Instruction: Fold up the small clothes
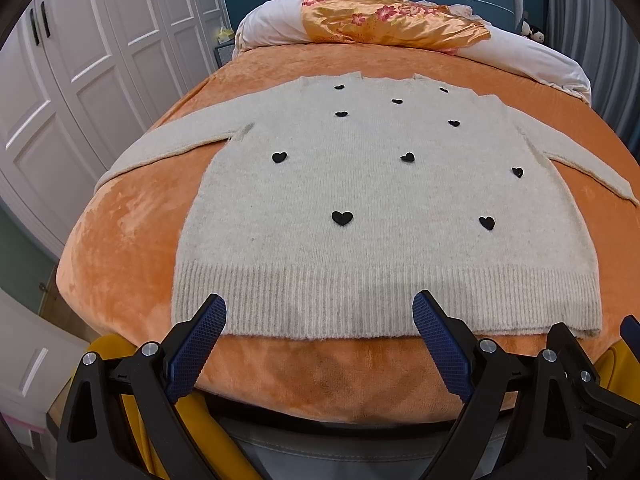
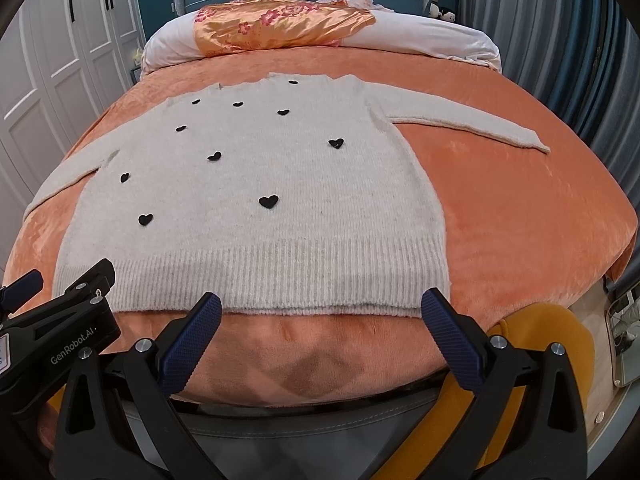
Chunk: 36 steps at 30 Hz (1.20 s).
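A cream knit sweater (image 1: 380,192) with black heart patches lies flat and face up on the orange blanket, sleeves spread to both sides, ribbed hem nearest me; it also shows in the right wrist view (image 2: 256,200). My left gripper (image 1: 320,308) is open and empty, hovering just before the hem's left half. My right gripper (image 2: 320,304) is open and empty, hovering before the hem's right half. The left gripper's body (image 2: 60,320) shows at the left of the right wrist view.
The orange blanket (image 1: 132,240) covers a bed (image 2: 520,220). A white pillow with an orange floral cloth (image 1: 384,16) lies at the headboard. White wardrobe doors (image 1: 80,60) stand left, grey curtains (image 2: 560,40) right. A yellow chair (image 2: 540,340) is below the grippers.
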{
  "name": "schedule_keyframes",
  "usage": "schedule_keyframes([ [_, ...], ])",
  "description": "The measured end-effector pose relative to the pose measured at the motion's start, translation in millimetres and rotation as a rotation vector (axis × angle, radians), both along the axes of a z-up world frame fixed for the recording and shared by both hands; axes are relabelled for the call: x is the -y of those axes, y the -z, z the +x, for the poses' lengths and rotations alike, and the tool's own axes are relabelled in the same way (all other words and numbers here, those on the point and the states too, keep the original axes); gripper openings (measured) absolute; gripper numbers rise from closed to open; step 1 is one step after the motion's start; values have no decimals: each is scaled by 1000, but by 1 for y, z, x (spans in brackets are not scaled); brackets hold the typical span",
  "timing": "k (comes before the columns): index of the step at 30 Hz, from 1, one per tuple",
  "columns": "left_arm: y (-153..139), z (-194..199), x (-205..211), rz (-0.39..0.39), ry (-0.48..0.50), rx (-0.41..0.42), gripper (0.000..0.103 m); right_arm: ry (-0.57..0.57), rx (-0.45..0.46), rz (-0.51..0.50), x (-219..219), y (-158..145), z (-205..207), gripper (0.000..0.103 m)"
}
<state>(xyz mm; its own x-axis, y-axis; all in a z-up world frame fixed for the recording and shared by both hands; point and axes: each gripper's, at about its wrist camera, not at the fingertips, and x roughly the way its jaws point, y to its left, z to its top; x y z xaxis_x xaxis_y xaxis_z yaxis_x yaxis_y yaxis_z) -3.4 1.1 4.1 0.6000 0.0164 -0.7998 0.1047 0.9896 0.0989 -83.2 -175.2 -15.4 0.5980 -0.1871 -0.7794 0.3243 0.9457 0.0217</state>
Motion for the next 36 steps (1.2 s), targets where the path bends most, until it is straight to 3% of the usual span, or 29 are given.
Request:
schedule_keyframes([
  [27, 17, 12, -1, -8, -10, -46, 94, -7, -17, 51, 14, 15, 12, 98],
  [31, 13, 25, -11, -40, -10, -33, 94, 52, -12, 112, 67, 21, 23, 98],
  [36, 13, 59, -30, -50, -57, -35, 94, 249, 33, 173, 194, 24, 44, 98],
])
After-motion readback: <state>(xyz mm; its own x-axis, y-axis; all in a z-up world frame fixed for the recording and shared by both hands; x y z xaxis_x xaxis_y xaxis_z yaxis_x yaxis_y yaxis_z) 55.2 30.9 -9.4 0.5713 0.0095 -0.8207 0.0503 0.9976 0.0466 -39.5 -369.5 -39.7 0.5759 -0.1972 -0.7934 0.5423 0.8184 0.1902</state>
